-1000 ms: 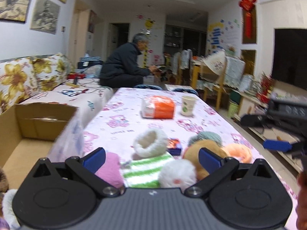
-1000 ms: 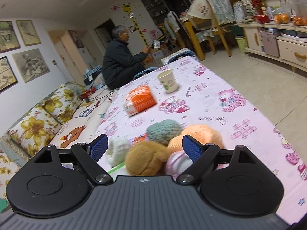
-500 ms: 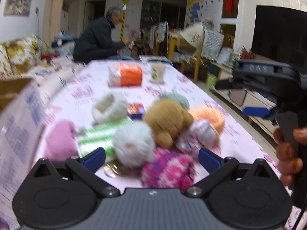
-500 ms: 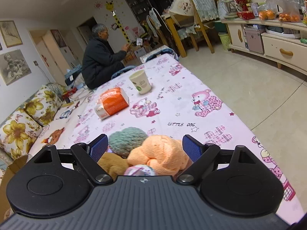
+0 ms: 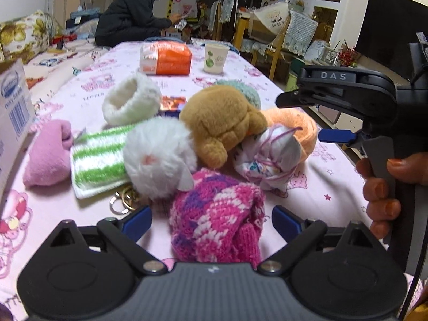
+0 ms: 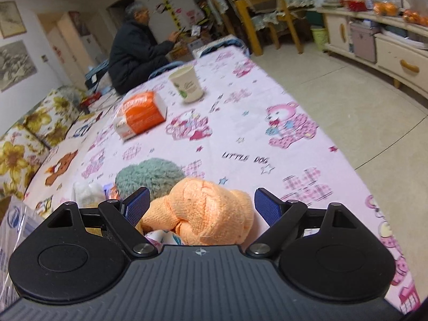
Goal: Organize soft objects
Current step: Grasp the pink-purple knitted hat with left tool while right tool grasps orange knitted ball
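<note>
Left gripper (image 5: 211, 220) closing, wide yet, pads either side of the pink knit hat (image 5: 216, 216) but not pressing; right gripper (image 6: 200, 203) spread wide, gripping nothing, over the orange cloth knot (image 6: 203, 211). Could snag the key ring (image 5: 121, 200) just left, or drag the white fluffy ball (image 5: 157, 155) touching ahead. Hat lying lengthwise between the pads, top pointing ahead.

Warm indoor light, pretty even, soft shadows; heavy fisheye bending at the edges, right wrist view slightly motion-blurred.
</note>
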Demonstrator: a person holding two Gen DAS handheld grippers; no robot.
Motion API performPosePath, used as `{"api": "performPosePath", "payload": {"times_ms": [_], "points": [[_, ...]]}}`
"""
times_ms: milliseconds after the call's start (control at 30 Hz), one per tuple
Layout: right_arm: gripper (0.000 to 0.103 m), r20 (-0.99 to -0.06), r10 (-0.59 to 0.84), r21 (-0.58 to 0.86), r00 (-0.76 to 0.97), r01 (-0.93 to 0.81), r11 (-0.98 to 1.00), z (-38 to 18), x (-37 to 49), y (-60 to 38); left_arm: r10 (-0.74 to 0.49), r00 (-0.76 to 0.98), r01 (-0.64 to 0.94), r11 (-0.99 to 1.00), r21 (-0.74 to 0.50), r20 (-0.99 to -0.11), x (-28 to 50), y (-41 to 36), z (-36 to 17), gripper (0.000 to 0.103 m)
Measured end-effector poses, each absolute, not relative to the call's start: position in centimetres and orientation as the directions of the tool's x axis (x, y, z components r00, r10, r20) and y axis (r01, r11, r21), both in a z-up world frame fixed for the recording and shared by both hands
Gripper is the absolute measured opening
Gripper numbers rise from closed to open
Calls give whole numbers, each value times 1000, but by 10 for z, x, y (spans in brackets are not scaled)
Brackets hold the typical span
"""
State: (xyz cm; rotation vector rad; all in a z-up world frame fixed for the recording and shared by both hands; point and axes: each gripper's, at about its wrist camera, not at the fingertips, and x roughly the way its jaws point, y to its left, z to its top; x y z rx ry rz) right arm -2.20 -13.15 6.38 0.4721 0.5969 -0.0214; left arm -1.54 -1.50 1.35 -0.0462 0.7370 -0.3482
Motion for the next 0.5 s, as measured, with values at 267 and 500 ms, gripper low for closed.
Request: {"api": "performPosePath", "payload": {"times_ms": [267,500], "points": [[103,-602,158,426,783,148,893,55,-20,-137,-331,669,315,937,-149,-666,-10,-19,8,78],[103,-609,170,430,774,143,891,52,-17,-135,-343,671,356,927,-120,-658,-12,-22,9,65]]}}
